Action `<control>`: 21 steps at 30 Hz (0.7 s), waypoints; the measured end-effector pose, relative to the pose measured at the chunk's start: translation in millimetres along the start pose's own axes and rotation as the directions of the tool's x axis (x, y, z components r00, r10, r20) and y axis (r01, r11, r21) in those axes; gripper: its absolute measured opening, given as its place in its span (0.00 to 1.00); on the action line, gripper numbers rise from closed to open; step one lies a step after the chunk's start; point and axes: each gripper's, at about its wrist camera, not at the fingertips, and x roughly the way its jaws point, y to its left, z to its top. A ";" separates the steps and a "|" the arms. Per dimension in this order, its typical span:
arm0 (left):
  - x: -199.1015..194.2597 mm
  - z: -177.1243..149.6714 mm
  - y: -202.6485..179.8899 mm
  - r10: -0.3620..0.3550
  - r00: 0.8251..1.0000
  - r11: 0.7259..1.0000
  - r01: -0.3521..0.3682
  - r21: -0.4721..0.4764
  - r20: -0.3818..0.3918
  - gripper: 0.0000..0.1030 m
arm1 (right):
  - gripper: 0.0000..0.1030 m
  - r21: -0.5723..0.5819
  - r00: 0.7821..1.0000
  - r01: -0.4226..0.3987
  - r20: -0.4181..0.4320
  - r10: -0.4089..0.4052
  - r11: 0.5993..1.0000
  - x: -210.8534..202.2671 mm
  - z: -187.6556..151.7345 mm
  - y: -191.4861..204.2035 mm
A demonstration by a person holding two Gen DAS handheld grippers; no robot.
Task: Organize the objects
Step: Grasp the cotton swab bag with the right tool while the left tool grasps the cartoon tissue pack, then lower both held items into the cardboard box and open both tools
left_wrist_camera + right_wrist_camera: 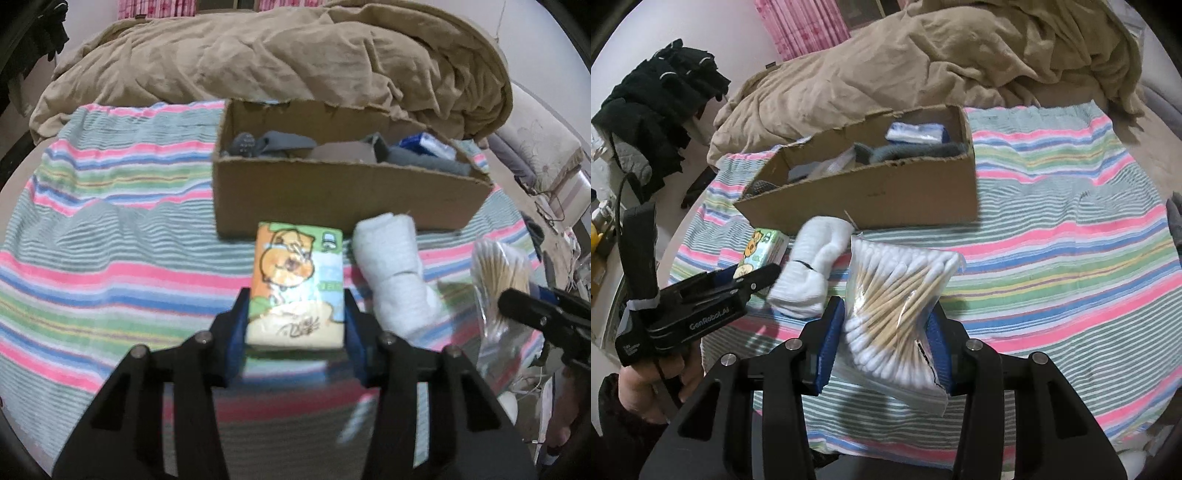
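Observation:
My left gripper [295, 321] is shut on a tissue pack [295, 280] with an orange cartoon hamster, held just above the striped towel [110, 236]. My right gripper [886, 336] is shut on a clear bag of cotton swabs [897, 295], also seen at the right of the left wrist view [498, 280]. A rolled pair of white socks [395, 269] lies between them on the towel, in front of an open cardboard box [332, 192]. The box holds grey socks [280, 142] and a blue and white pack [424, 142]. The left gripper shows in the right wrist view [764, 277].
A crumpled tan blanket [295, 55] lies behind the box on the bed. Dark clothes [661, 110] hang at the far left. Pink curtains [801, 26] are at the back. Cables and a pillow [535, 147] sit at the right edge.

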 end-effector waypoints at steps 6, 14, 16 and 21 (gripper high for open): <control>-40.9 -0.8 -2.2 -0.018 0.998 1.000 0.018 -0.003 0.052 0.46 | 0.45 -0.020 1.000 -0.007 0.023 0.007 1.000 -12.3 4.6 10.6; -77.9 22.4 0.6 -0.026 0.991 1.000 0.026 -0.002 0.134 0.46 | 0.45 -0.070 0.998 -0.022 0.052 0.026 0.997 -20.1 23.5 31.3; -82.1 31.1 0.5 -0.027 0.988 1.000 0.026 0.007 0.149 0.46 | 0.45 -0.085 0.998 -0.024 0.064 0.029 0.996 -22.6 31.5 36.9; -79.8 50.0 2.3 -0.036 0.985 0.999 0.034 0.014 0.167 0.46 | 0.45 -0.117 0.994 -0.021 0.106 0.034 0.993 -26.5 57.2 48.9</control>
